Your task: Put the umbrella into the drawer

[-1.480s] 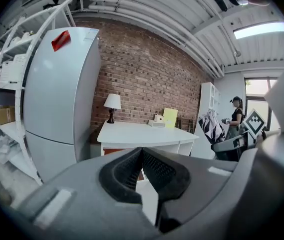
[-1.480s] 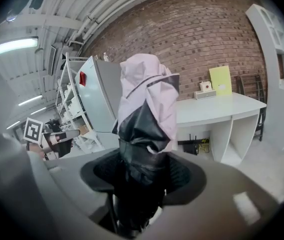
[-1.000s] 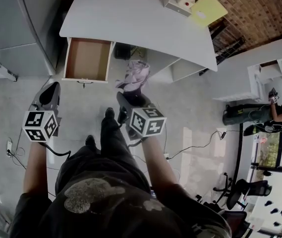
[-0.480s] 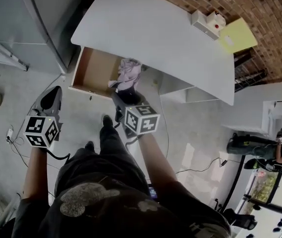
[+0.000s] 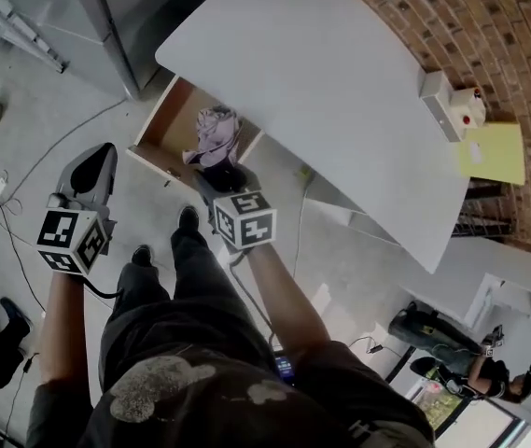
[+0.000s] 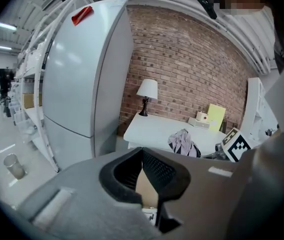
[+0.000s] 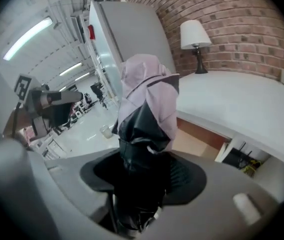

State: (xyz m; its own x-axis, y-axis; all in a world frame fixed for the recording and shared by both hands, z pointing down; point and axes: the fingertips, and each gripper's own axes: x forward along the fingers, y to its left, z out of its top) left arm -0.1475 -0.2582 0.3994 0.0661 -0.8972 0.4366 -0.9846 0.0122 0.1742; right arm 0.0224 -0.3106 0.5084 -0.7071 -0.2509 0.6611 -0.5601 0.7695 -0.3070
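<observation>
While the left gripper (image 5: 104,152) hangs at left, empty with its jaws pressed together, the wooden drawer (image 5: 158,131) stands open to its right, where the right gripper (image 5: 218,174) pinches 1 folded black-and-lilac umbrella (image 5: 211,136) over the drawer's right part, with the white desk (image 5: 340,91) spreading farther right.

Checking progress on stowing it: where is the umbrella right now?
Head view, left of centre: the umbrella is clamped in the right gripper, held over the open drawer at the front edge of the white desk.
</observation>
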